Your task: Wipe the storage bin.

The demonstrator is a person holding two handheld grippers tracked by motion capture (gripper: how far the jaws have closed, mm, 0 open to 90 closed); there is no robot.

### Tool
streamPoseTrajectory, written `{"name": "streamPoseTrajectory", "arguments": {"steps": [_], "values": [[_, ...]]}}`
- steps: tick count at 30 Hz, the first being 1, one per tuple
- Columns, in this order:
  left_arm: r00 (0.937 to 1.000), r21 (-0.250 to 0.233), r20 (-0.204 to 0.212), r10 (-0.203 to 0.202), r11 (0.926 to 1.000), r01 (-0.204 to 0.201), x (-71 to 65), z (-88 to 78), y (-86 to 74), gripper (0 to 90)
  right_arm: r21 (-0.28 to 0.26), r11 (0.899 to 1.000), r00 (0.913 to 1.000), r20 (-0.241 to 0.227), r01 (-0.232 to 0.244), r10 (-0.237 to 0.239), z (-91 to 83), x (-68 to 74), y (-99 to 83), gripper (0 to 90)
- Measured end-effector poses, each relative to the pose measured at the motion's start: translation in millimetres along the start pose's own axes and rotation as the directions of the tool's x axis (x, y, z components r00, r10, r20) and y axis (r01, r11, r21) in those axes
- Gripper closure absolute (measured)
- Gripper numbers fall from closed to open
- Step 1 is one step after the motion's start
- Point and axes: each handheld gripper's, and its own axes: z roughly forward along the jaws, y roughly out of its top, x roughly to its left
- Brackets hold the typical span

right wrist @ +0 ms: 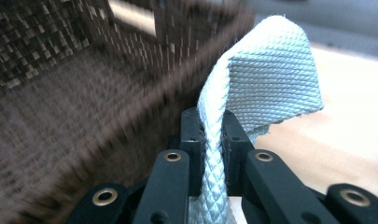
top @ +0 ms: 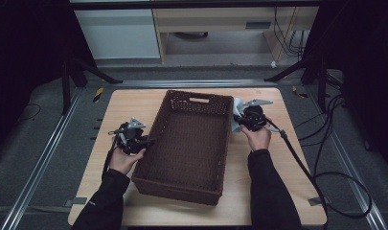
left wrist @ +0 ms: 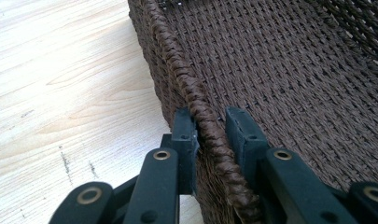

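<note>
1. The left gripper (left wrist: 211, 133) straddled the basket (top: 189, 143) rim, jaws slightly apart.
2. The right gripper (right wrist: 213, 135) pinched the pale cloth (right wrist: 266, 79) beside the basket's far corner.
3. A loose pinch might have dropped the cloth onto the worktop (top: 129, 103).

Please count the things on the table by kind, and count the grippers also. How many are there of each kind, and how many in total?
Basket: 1
Cloth: 1
Grippers: 2, the left gripper and the right gripper
Total: 4
</note>
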Motion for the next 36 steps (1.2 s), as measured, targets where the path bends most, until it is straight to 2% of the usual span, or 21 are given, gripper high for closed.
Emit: {"name": "streamPoseTrajectory", "arguments": {"steps": [3,5,8,11,13,16,20,23,26,28,31,34,36], "values": [[1.0000,-0.001,0.000,0.001,1.0000,-0.001,0.0,0.2,0.0,73.3,-0.023,0.999,0.9993,0.012,0.036,-0.035,-7.8,0.0,9.7,83.4],[1.0000,-0.001,-0.001,0.002,1.0000,-0.002,-0.1,0.2,0.1,73.2,-0.025,0.999,0.9994,0.009,0.033,-0.033,-9.4,-1.8,10.9,83.4],[1.0000,-0.001,-0.005,0.003,1.0000,-0.003,-0.3,0.4,0.3,73.2,0.008,0.999,0.9990,0.013,0.042,-0.042,-5.6,-2.7,6.5,83.4],[0.9999,-0.003,-0.014,0.002,1.0000,-0.002,-1.1,1.5,1.3,73.3,0.061,0.996,0.9972,0.018,0.071,-0.073,3.4,0.2,-1.1,83.4],[0.9998,-0.005,-0.019,0.006,1.0000,-0.006,-1.1,2.4,2.1,73.3,0.074,0.996,0.9989,0.001,0.047,-0.048,10.8,-0.1,-8.9,83.5],[0.9999,-0.006,-0.015,0.003,1.0000,-0.003,0.7,3.9,3.5,73.3,0.118,0.992,0.9993,0.003,0.037,-0.038,19.4,-3.1,-20.1,83.5],[0.9998,-0.002,-0.017,0.006,1.0000,-0.006,1.2,4.9,5.3,73.2,0.149,0.989,0.9998,-0.003,0.020,-0.019,26.4,-4.9,-31.6,83.5],[0.9997,0.004,-0.021,0.011,0.9999,-0.011,1.1,4.6,5.5,72.4,0.167,0.986,0.9996,-0.026,0.009,-0.005,28.7,-6.1,-36.6,83.5],[0.9995,0.005,-0.028,0.013,0.9999,-0.013,1.1,4.4,5.6,70.5,0.124,0.992,0.9990,-0.045,0.010,-0.005,21.2,-4.3,-29.9,83.5],[0.9989,0.006,-0.043,0.017,0.9998,-0.017,1.2,4.1,5.7,67.8,0.060,0.998,0.9985,-0.055,-0.001,0.004,11.1,-4.7,-20.3,83.5],[0.9981,0.006,-0.058,0.021,0.9998,-0.021,1.3,3.5,5.6,62.0,0.005,1.000,0.9986,-0.044,0.030,-0.029,-3.5,-2.4,-1.7,83.5],[0.9980,-0.001,-0.059,0.021,0.9998,-0.021,1.2,0.7,5.6,57.0,-0.006,0.999,0.9979,-0.037,0.053,-0.054,-9.1,-0.9,8.2,83.5],[0.9985,-0.012,-0.052,0.018,0.9998,-0.018,0.6,-3.5,6.3,53.9,0.000,0.999,0.9980,-0.036,0.052,-0.052,-8.7,-1.3,7.7,83.5]]}}
